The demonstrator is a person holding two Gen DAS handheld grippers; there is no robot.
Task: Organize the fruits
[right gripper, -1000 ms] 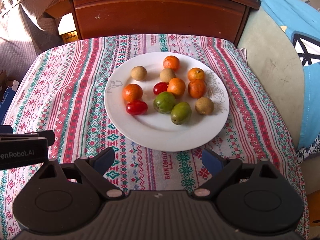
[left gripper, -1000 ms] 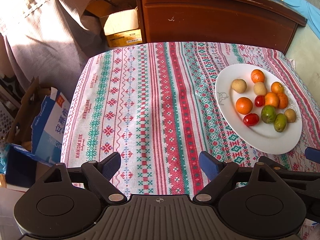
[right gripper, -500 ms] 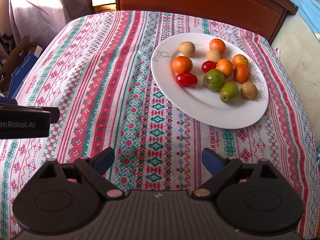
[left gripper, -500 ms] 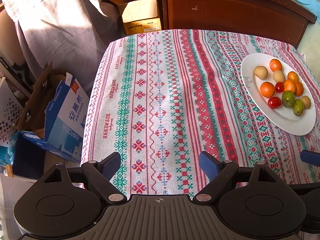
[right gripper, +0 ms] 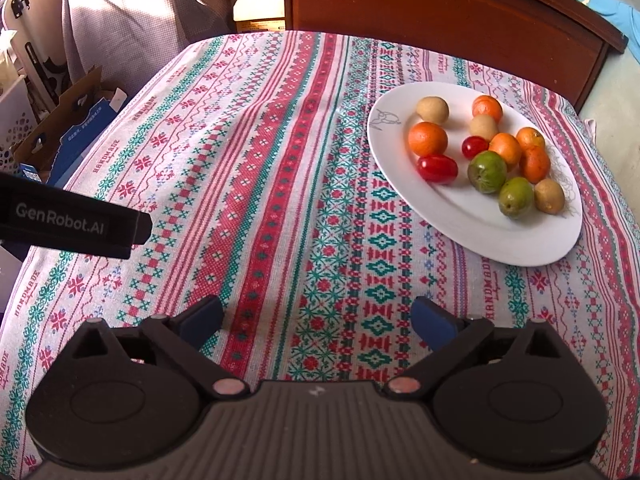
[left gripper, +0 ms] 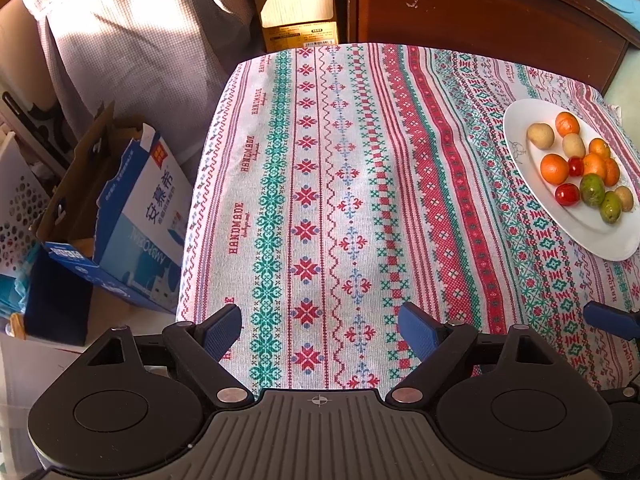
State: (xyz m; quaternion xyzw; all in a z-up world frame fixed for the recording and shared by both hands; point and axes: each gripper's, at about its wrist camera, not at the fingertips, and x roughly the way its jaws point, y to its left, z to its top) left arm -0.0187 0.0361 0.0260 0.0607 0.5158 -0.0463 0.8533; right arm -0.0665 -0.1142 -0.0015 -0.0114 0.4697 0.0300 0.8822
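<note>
Holding both tools low over the cloth, we keep each claw spread wide with nothing between its fingers. Our left gripper (left gripper: 320, 330) sits at the bottom centre of its frame, its blue pads (left gripper: 222, 330) parted over a green and red band of the patterned tablecloth (left gripper: 340, 200), pointing straight up the frame along the stripes. Our right gripper (right gripper: 318, 322) is likewise at the bottom centre of its own frame, pads (right gripper: 202, 316) well apart and angled over the cloth, empty. One of its blue fingertips pokes into the lower right edge of the left view, while the black body of the left tool, lettered GenRobot.AI, juts in from the left edge of the right view.

Further out, the white plate (right gripper: 472, 224) lies on the cloth in the upper right of the right view and at the right edge of the left view (left gripper: 592, 236), well apart from both claws. On it sits a loose cluster: orange fruits (right gripper: 427, 139), red tomatoes (right gripper: 437, 168), green fruits (right gripper: 487, 171) and tan round ones (right gripper: 433, 109), several touching.

Beyond the cloth, a dark wooden cabinet (right gripper: 440, 16) fills the top of both frames. A blue and white carton (left gripper: 136, 216) stands at the left of the left view, below the table edge, with a checked fabric (left gripper: 132, 40) above it.
</note>
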